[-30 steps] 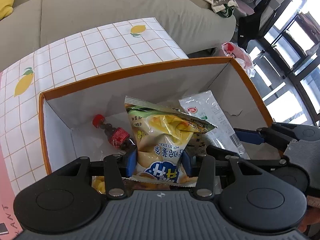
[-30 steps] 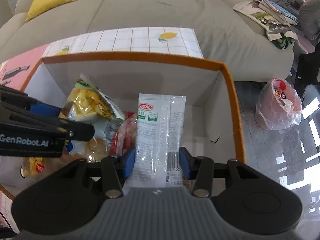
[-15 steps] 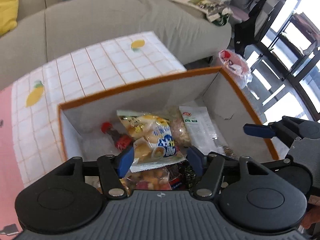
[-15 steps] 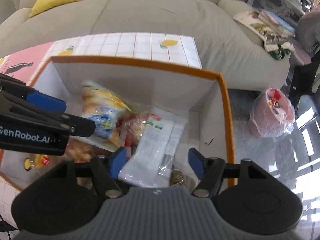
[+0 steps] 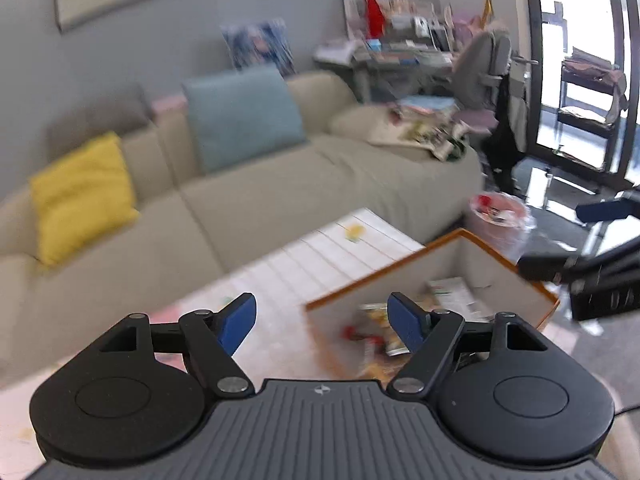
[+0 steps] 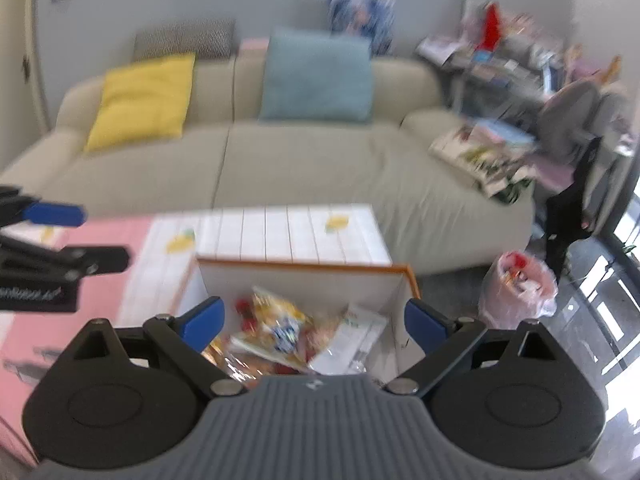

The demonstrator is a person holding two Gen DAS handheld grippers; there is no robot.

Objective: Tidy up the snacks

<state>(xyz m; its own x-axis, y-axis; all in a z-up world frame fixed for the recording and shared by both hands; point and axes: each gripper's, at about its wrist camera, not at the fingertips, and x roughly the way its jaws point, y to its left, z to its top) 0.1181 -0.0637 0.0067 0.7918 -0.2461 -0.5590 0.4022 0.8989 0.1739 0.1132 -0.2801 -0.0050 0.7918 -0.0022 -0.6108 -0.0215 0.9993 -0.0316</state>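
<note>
My left gripper (image 5: 322, 320) and right gripper (image 6: 314, 324): jaws wide, holding nothing, above the orange-rimmed box (image 6: 304, 266). Snack packets (image 6: 280, 330) lie inside the box. The box sits at the bench (image 6: 280, 232) edge nearest the sofa (image 6: 304, 160).

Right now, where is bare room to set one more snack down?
Inside the box, only along the far wall is bare; snack packets crowd the near part. The tablecloth beyond the box is bare except for printed lemons.
</note>
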